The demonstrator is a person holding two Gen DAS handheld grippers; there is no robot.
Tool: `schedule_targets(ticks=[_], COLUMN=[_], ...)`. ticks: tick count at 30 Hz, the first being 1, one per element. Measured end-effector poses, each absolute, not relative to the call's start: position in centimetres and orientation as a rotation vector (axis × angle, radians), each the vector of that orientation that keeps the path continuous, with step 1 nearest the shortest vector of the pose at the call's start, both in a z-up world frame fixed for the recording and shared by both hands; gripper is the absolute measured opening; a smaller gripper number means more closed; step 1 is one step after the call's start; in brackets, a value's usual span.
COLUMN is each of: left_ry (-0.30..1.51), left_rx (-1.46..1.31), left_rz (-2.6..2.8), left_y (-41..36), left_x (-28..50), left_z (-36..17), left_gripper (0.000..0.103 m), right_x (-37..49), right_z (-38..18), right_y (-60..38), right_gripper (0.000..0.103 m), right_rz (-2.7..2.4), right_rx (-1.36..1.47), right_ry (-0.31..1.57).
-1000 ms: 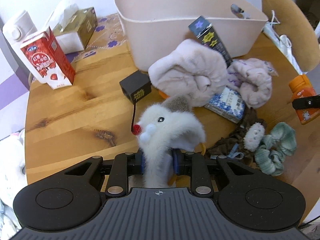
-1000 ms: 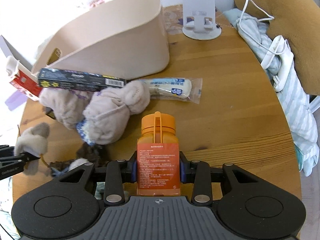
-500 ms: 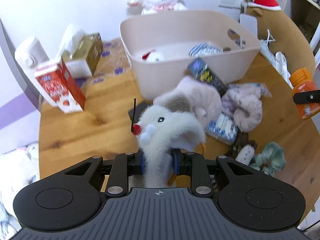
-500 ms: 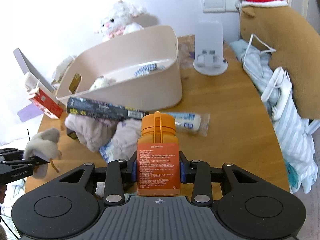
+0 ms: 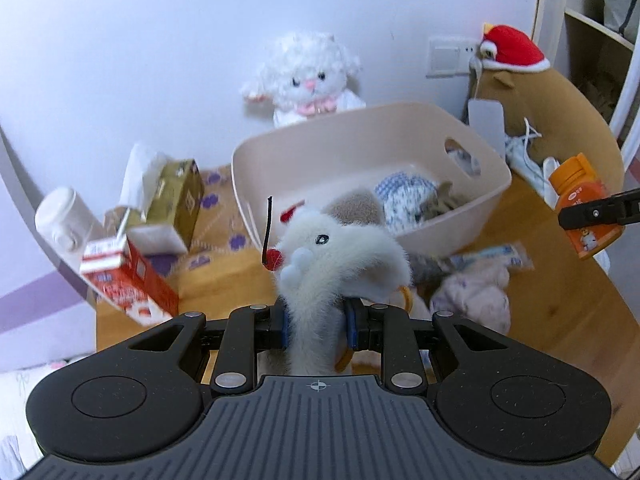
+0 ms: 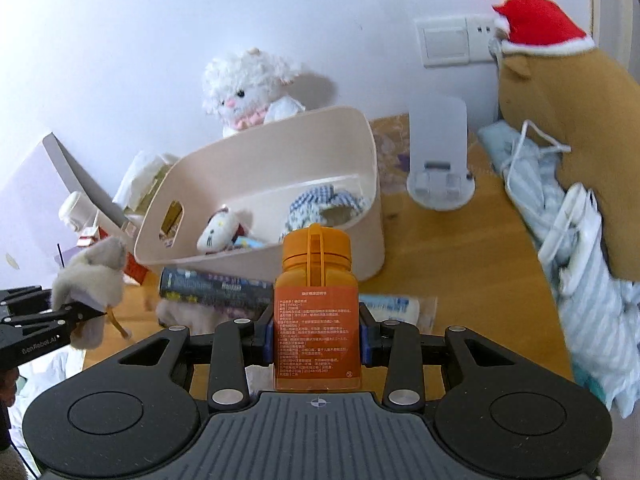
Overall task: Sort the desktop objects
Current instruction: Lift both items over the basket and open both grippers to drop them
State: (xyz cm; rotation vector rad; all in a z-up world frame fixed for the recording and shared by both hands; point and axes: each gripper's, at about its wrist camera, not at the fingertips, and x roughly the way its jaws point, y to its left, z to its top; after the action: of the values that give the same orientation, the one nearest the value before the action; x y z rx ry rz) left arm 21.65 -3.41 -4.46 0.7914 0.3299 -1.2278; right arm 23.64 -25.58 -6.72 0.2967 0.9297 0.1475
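Observation:
My left gripper (image 5: 318,322) is shut on a grey-white plush mouse (image 5: 340,256) and holds it in the air in front of the beige bin (image 5: 476,216). My right gripper (image 6: 316,338) is shut on an orange bottle (image 6: 316,312), held upright above the table, near the bin's (image 6: 360,240) front wall. The bin holds a checked cloth (image 6: 320,206), a small white plush (image 6: 218,232) and other small items. In the left wrist view the orange bottle (image 5: 580,200) shows at the right. In the right wrist view the plush mouse (image 6: 94,280) shows at the far left.
On the wooden table (image 6: 460,264) lie a dark star-printed box (image 6: 216,288), a wrapped packet (image 6: 396,308) and pink fluffy items (image 5: 476,296). A red milk carton (image 5: 128,276), tissue box (image 5: 176,196) and white bottle (image 5: 64,220) stand left. A phone stand (image 6: 440,168), white lamb plush (image 6: 248,88) and brown plush (image 6: 568,128) stand behind.
Both grippers have risen well above the table with their objects still held, and the inside of the bin has come into view.

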Motion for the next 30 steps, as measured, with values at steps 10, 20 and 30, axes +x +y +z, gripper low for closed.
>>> schedule_targets(ticks=[10, 20, 30], left_ry=[0.285, 0.218, 0.311], left_rx=[0.743, 0.814, 0.842], left_rz=[-1.238, -1.272, -1.217], left_y=[-7.9, -12.0, -16.1], left_x=[21.1, 18.8, 19.9], left_z=[-2.5, -2.4, -4.6], left_gripper=[0.025, 0.025, 0.025], right_x=[27.6, 31.2, 34.3], right_z=[-4.9, -4.8, -6.5], right_y=[-26.7, -26.1, -24.7], right_gripper=[0.035, 0.035, 0.035], right_rz=[0.143, 0.153, 0.185], right_rx=[0.254, 0.234, 0.183], right_ry=[0.867, 0.838, 0.87])
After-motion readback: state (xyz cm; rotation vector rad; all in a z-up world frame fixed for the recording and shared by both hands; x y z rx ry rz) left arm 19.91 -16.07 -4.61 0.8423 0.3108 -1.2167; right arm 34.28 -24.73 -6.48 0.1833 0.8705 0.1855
